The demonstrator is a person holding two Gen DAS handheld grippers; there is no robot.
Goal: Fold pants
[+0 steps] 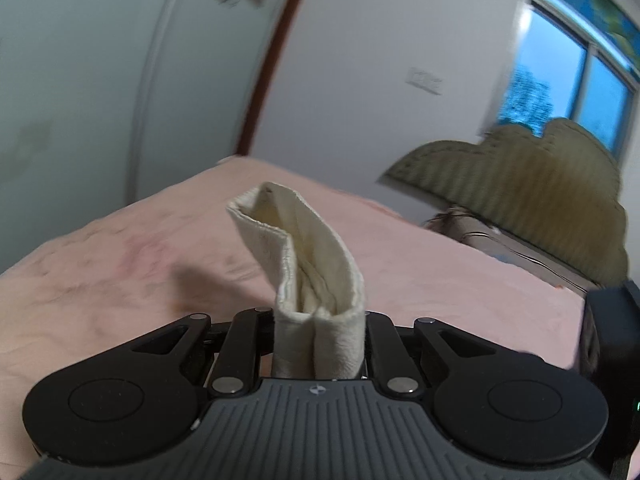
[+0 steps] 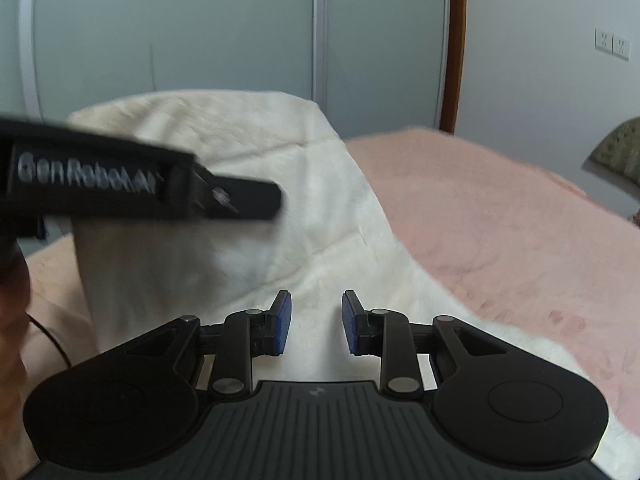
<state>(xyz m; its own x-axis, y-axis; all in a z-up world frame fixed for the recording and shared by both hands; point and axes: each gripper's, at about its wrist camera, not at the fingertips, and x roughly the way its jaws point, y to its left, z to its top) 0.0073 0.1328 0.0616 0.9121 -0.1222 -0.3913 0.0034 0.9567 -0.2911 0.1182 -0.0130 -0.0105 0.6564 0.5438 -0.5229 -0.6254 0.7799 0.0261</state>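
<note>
Above the pink bed (image 2: 500, 208), the left hand-held gripper (image 1: 319, 320) pinches the cream pants (image 2: 248, 152) by a hem; the right hand-held gripper (image 2: 316, 320) is open over them. Soft, light cloth, best held at edges.

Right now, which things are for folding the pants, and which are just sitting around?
For the job:
- cream pants
- left gripper, shut on the pants
- right gripper, open over the pants
- pink bed cover underneath

Just around:
- green quilted cushion
- window
- wall sockets
</note>
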